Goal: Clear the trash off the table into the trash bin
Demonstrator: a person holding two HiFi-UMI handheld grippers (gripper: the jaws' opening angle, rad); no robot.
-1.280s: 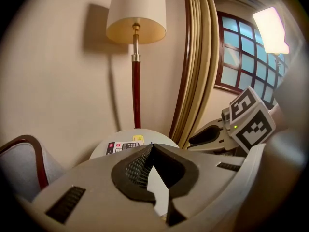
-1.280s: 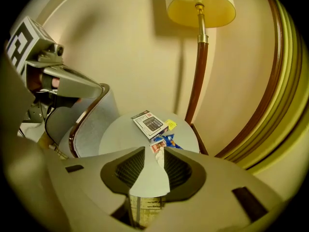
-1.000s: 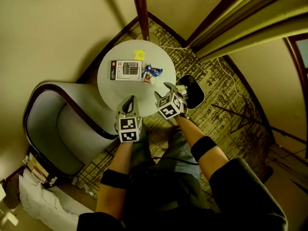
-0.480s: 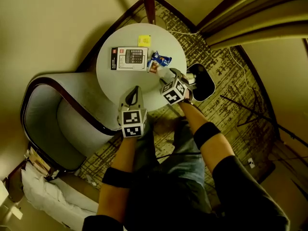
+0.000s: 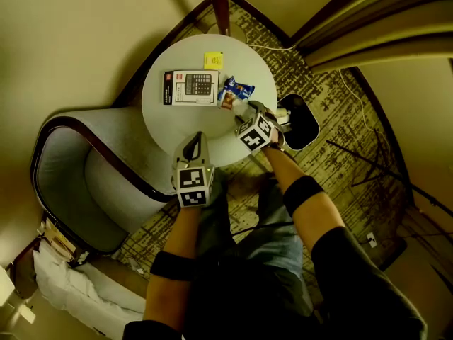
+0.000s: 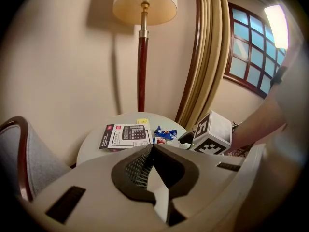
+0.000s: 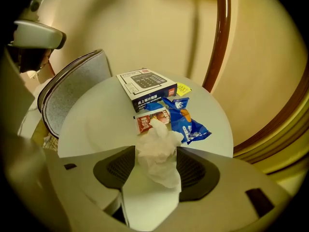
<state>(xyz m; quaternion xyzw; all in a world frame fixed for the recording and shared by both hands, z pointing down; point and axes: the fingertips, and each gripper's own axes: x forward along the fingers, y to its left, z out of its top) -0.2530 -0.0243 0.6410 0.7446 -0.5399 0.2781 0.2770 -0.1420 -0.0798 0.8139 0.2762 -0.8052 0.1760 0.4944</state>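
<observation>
On the round white table [image 5: 166, 119] lie a crumpled white tissue [image 7: 159, 166], a blue wrapper [image 7: 187, 121] and a small red wrapper [image 7: 145, 122]. My right gripper [image 7: 154, 151] points steeply down at the table's right edge [image 5: 249, 113]. Its jaws have just been closing and stand wide either side of the tissue, which fills the gap; no squeeze on it shows. My left gripper [image 6: 152, 148] is shut and empty, held over the table's near edge [image 5: 195, 142]. From there the blue wrapper [image 6: 165, 132] lies ahead.
A boxed calculator [image 5: 190, 88] and a yellow sticky note [image 5: 212, 60] lie at the table's far side. A black trash bin [image 5: 301, 125] stands on the carpet right of the table. An armchair [image 5: 85, 183] is at left, a lamp pole [image 5: 219, 6] behind.
Both grippers have come down toward the table. The right one has sunk onto the tissue beside the wrappers; the left stays shut near the front edge.
</observation>
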